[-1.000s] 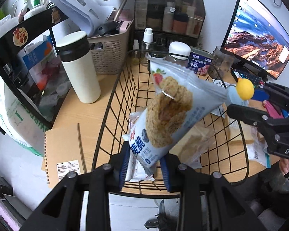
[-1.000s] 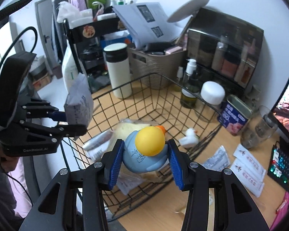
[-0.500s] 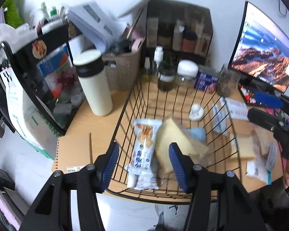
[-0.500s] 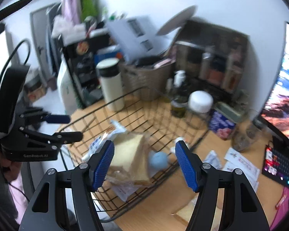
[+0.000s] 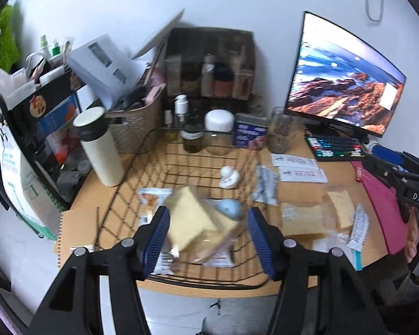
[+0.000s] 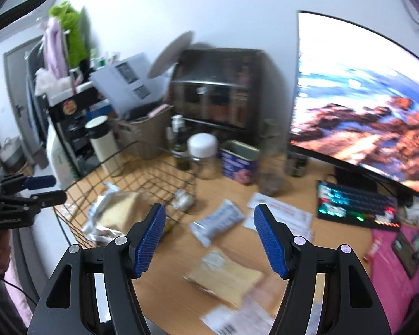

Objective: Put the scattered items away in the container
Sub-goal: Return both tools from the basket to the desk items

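With both loads dropped in the wire basket, your left gripper and right gripper gape empty, jaws just opened. Next, reach for the bagged bread slice outside the basket.

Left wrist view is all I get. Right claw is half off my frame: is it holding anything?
Observer: No. The right claw is open. Its jaws have just been opening, with nothing between them.
Operator: What's in front of it?
Observer: A bagged bread slice lying on the table, outside the wire basket, just below the claw's tips.
Operator: Anything nearer than that?
Observer: A barcode label at the frame's bottom edge, too blurred to read.
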`<state>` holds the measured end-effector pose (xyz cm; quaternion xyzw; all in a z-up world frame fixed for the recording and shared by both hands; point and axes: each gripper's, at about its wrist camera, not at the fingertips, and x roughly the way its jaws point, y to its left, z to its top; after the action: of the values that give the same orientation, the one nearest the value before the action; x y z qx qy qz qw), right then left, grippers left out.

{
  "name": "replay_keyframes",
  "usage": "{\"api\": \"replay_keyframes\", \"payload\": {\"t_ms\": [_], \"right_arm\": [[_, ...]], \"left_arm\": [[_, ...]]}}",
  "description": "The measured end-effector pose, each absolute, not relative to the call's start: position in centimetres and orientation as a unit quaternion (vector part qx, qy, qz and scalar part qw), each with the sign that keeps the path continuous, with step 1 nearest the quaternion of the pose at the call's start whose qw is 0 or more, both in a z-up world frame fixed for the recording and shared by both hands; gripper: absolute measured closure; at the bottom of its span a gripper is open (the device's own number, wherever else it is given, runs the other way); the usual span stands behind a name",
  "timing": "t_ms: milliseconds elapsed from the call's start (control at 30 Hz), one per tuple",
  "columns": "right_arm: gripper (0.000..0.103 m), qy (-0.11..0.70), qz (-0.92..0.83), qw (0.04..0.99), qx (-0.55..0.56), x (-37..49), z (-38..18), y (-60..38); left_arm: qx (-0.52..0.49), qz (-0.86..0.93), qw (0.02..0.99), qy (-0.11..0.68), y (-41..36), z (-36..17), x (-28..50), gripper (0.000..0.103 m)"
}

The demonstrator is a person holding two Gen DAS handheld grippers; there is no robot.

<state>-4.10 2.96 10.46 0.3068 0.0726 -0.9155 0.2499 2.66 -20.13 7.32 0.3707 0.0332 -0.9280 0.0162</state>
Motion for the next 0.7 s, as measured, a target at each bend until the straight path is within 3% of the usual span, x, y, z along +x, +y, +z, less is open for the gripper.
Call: {"api": "replay_keyframes", "payload": {"t_ms": [367,700], "right_arm": [[0.031,-0.006,-0.942,0.112,0.316,0.3,8.4,18.5],[0.031,-0.026,-0.924,0.07,0.375,1.2,4.1,24.8]], "left_arm": [[0.353,-0.931,-0.058,0.067,-9.7,5.3,2.7,0.034],[0.401,-0.913,-0.072,0.033,-2.1,1.9,1.3,0.034]]}}
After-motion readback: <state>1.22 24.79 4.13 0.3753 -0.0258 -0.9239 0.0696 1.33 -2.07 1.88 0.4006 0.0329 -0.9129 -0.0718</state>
